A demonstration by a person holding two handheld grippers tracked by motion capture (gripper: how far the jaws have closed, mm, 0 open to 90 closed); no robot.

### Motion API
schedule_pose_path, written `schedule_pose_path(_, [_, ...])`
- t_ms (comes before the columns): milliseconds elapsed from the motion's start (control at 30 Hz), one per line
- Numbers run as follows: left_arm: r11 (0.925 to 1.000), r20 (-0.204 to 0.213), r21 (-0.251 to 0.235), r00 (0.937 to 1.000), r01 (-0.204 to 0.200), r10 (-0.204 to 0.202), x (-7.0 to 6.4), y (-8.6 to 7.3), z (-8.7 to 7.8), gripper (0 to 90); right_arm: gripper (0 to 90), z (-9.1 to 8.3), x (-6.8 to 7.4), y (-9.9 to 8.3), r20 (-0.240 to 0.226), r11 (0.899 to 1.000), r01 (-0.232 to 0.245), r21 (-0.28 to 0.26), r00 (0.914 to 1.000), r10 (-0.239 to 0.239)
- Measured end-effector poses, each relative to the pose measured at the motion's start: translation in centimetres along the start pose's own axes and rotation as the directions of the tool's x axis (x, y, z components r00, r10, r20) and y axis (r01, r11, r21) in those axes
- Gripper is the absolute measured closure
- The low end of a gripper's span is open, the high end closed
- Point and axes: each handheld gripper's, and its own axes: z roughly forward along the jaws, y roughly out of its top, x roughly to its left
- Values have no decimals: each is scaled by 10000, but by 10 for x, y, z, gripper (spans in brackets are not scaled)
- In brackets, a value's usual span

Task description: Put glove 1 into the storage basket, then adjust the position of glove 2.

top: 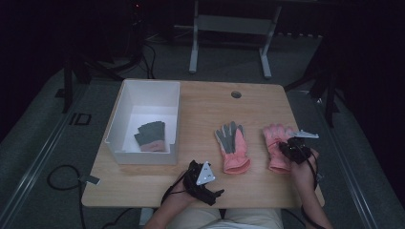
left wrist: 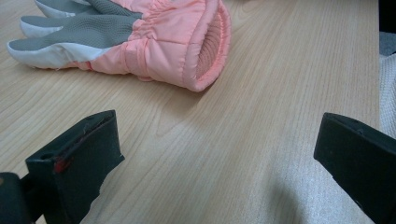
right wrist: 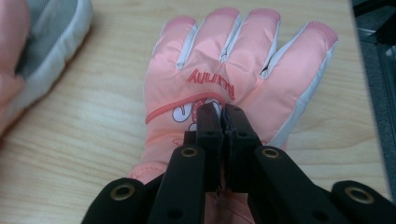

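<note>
Wooden table (top: 200,109): gloves (top: 152,135) were boxed already, right gripper (right wrist: 223,112) pinched shut on pink glove (right wrist: 233,60), left gripper (top: 203,181) wide open, empty.

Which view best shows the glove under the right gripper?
The right gripper view: the back-up pink glove spreads across it, printed lettering readable, with the right gripper shut on its fabric. In the high view that glove is small and partly covered by the gripper. The left gripper view faces the palm-up glove.

left tool (top: 203,180): jaws wide apart, low by the near edge | right tool (right wrist: 223,114): jaws pinched together, forearm stretched forward
</note>
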Motion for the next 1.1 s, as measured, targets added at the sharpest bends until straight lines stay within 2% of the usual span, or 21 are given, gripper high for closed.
schedule_pose_path(167, [10000,-31,9,10000,15,-15,1,0,0,2,872,-21,0,14,17,9988,-14,-486,10000,15])
schedule_pose_path(300, [10000,-41,23,10000,-3,3,0,1,1,2,873,-38,5,28,25,9959,176,-887,9998,-175])
schedule_pose_path(400, [10000,-35,46,10000,-33,33,1,2,1,2,873,-49,11,38,-42,9932,351,-1114,9993,-358])
schedule_pose_path(567, [10000,-35,38,10000,-2,2,1,2,2,2,873,-62,23,52,-203,9888,370,-1443,9990,-404])
schedule_pose_path(733, [10000,-10,-32,10000,49,-49,2,2,2,2,872,-72,44,65,-377,9843,241,-1750,9988,-312])
schedule_pose_path(867, [10000,22,-79,10000,52,-52,1,2,2,2,872,-75,67,74,-532,9801,809,-1815,9943,-919])
schedule_pose_path(1100, [9998,45,-116,9999,167,-166,3,2,2,2,872,-74,103,83,-920,9737,1421,-1782,9828,-1602])
